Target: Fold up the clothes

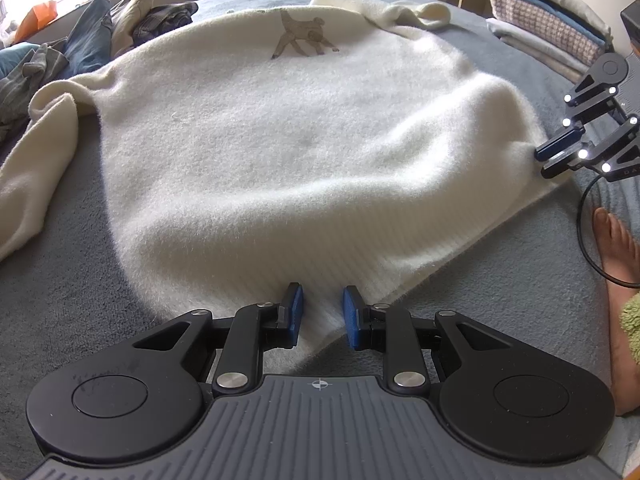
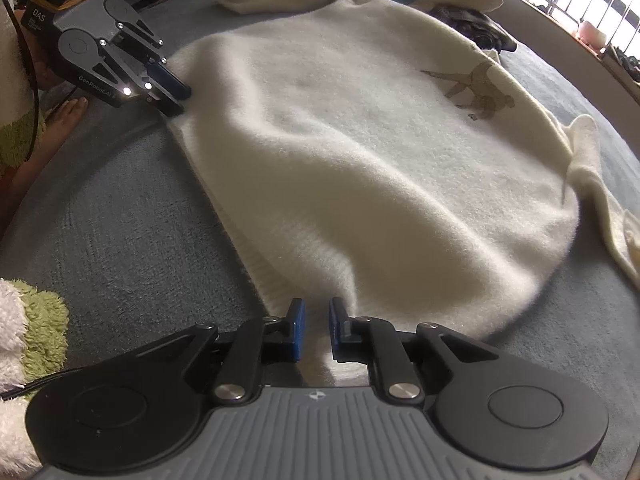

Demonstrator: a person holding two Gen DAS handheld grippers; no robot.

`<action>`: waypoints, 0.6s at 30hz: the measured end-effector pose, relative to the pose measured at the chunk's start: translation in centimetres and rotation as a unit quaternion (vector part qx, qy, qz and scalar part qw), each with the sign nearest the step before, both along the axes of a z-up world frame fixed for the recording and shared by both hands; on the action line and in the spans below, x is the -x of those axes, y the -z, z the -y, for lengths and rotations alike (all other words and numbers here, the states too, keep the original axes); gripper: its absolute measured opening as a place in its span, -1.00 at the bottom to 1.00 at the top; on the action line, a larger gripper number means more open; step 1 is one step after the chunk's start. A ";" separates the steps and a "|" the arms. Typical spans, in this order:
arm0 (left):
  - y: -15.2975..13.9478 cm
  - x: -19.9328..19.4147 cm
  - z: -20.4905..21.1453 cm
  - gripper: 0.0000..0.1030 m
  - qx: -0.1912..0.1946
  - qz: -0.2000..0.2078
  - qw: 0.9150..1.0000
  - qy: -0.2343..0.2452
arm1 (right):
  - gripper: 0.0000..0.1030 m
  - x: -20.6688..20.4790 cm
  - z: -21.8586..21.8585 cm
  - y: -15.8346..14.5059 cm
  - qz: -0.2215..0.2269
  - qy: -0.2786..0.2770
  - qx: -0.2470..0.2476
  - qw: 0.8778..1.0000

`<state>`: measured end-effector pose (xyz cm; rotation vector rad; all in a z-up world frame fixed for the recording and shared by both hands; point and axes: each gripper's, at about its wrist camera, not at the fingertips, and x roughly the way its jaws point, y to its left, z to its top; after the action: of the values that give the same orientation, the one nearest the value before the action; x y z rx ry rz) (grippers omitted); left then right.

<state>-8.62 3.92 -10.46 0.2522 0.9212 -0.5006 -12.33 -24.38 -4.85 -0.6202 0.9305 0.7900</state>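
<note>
Each gripper, left (image 1: pixel 322 316) and right (image 2: pixel 317 330), has a grey ribbed body, two round black discs, black link arms with silver screws, and blue pads (image 1: pixel 295 312) on the fingers. Small white lights shine on the links. A black cable (image 1: pixel 588 232) runs beside a bare foot (image 1: pixel 618 280). The person wears fluffy green and white fabric (image 2: pixel 28 332).

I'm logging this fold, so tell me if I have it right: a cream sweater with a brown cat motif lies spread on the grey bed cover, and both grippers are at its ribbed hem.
Nearly. The motif is a brown dog, not a cat; the left wrist view shows it most clearly. The rest holds: the cream sweater lies spread on the grey bed cover, and the left gripper and right gripper are both at its ribbed hem.
</note>
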 end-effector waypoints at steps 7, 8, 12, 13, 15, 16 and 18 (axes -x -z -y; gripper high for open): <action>0.0 0.1 0.2 -0.54 -0.003 0.001 1.000 -0.002 | -0.66 0.2 0.9 -1.7 -0.002 -0.001 -0.026 1.000; -0.1 0.1 0.2 -0.54 -0.003 0.000 1.000 -0.002 | -0.63 0.1 0.9 -1.6 0.000 0.003 -0.021 1.000; -0.1 0.1 0.2 -0.55 -0.004 0.001 1.000 -0.001 | -0.40 0.1 0.8 -0.6 -0.003 0.007 -0.010 1.000; -0.1 0.0 0.2 -0.55 -0.005 0.001 1.000 -0.001 | -0.39 0.1 0.6 -0.3 -0.002 0.004 -0.007 1.000; -0.1 0.1 0.2 -0.54 -0.005 0.001 1.000 -0.001 | -0.40 0.2 0.0 0.8 0.017 0.000 0.017 1.000; -0.1 0.1 0.2 -0.54 -0.005 0.001 1.000 -0.001 | -0.47 0.3 -0.2 1.3 0.031 -0.002 0.029 0.999; -0.1 0.1 0.2 -0.54 -0.006 0.002 1.000 -0.001 | -0.74 0.1 -0.1 1.4 0.037 -0.002 0.024 0.999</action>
<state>-8.73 3.73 -10.39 0.2628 0.9201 -0.4934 -12.48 -24.24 -6.20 -0.6885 0.8831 0.7448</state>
